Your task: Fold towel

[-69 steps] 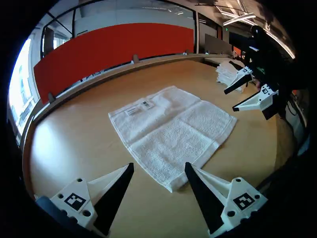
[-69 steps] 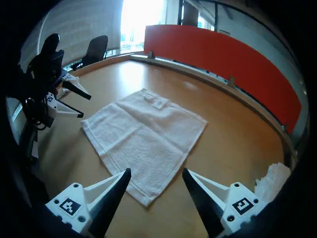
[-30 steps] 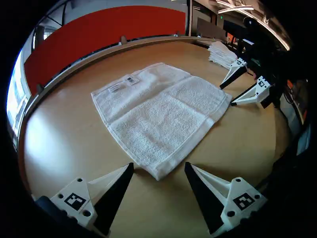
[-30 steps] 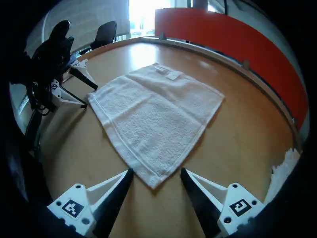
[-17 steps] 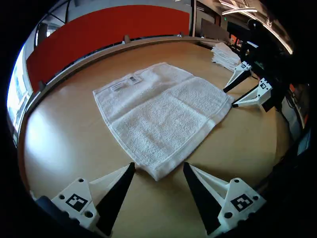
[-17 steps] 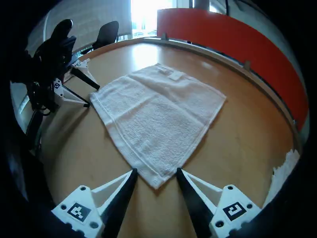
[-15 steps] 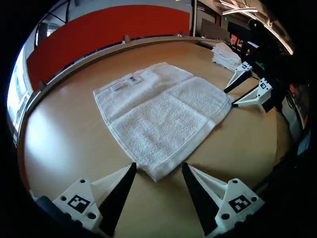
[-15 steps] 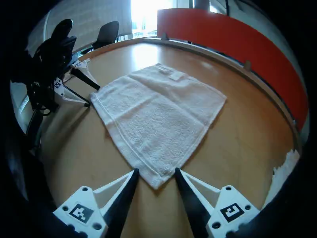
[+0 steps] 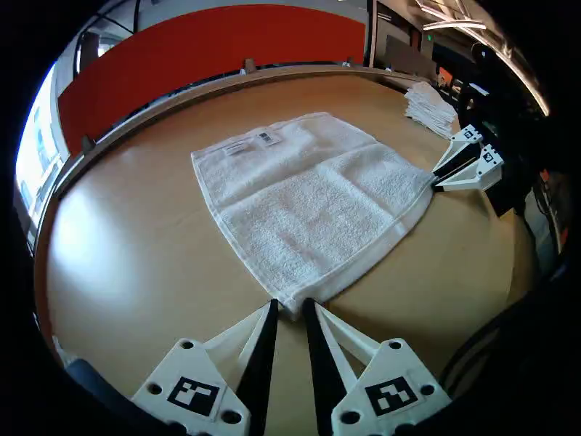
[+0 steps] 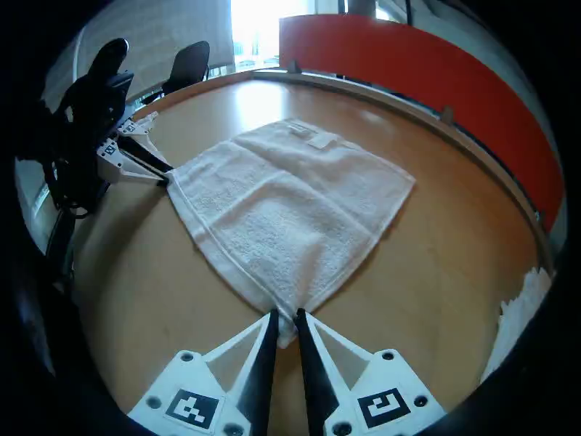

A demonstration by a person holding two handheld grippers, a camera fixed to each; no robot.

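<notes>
1. The white towel (image 9: 312,203) lies flat, mid-frame, on the desk (image 9: 131,240).
2. The left gripper (image 9: 289,305), fingers nearly closed, pinches the towel's nearest corner at bottom centre.
3. The right gripper (image 10: 285,316), fingers likewise narrowed, pinches another corner at bottom centre.

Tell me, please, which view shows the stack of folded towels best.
The left gripper view: the stack of folded towels lies with its layers plain, beyond the right gripper pinching the towel. The right gripper view catches just part of the stack at the picture's rim.
</notes>
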